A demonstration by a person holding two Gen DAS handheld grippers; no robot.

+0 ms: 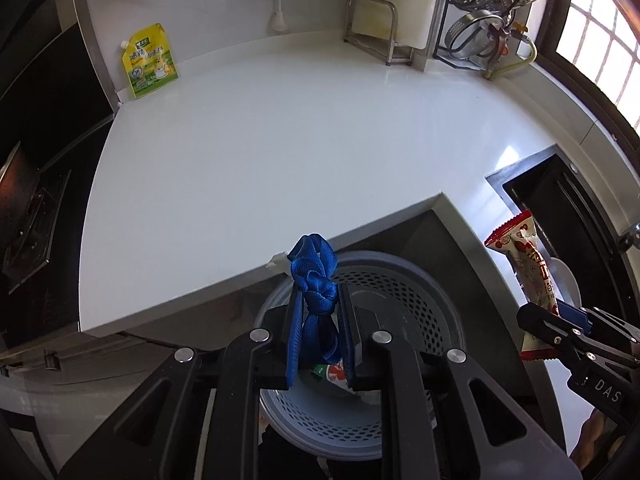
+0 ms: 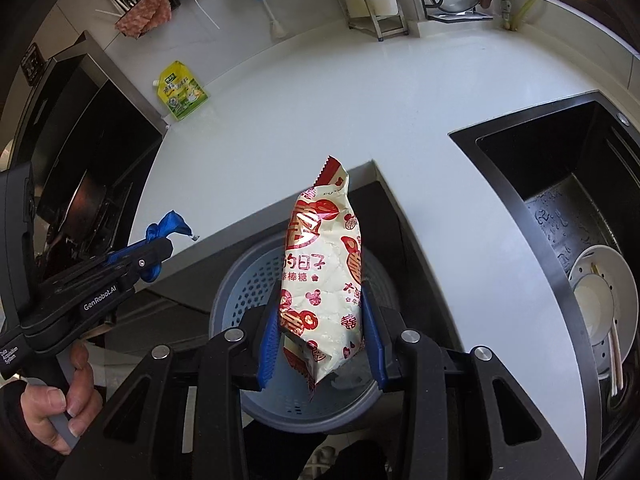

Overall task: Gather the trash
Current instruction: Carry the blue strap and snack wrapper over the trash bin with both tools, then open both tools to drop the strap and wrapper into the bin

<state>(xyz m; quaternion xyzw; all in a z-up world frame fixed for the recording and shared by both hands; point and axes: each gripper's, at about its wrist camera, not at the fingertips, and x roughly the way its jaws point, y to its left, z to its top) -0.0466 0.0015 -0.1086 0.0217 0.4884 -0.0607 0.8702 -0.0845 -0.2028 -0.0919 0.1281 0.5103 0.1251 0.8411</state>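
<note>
My left gripper (image 1: 318, 308) is shut on a knotted blue ribbon (image 1: 314, 276) and holds it over the blue perforated trash bin (image 1: 420, 292) below the counter edge. It also shows in the right wrist view (image 2: 160, 252) with the ribbon (image 2: 168, 226). My right gripper (image 2: 320, 336) is shut on a white and red candy wrapper (image 2: 320, 280), upright over the same bin (image 2: 240, 292). The wrapper also shows in the left wrist view (image 1: 528, 268). A bit of packaging (image 1: 332, 374) lies inside the bin.
A yellow-green pouch (image 1: 149, 62) leans at the back left of the white counter (image 1: 280, 140). A black sink (image 2: 580, 216) with a white bowl (image 2: 604, 304) is at the right. A metal rack (image 1: 376, 28) and steamer stand at the back. A stove (image 1: 28, 216) is at left.
</note>
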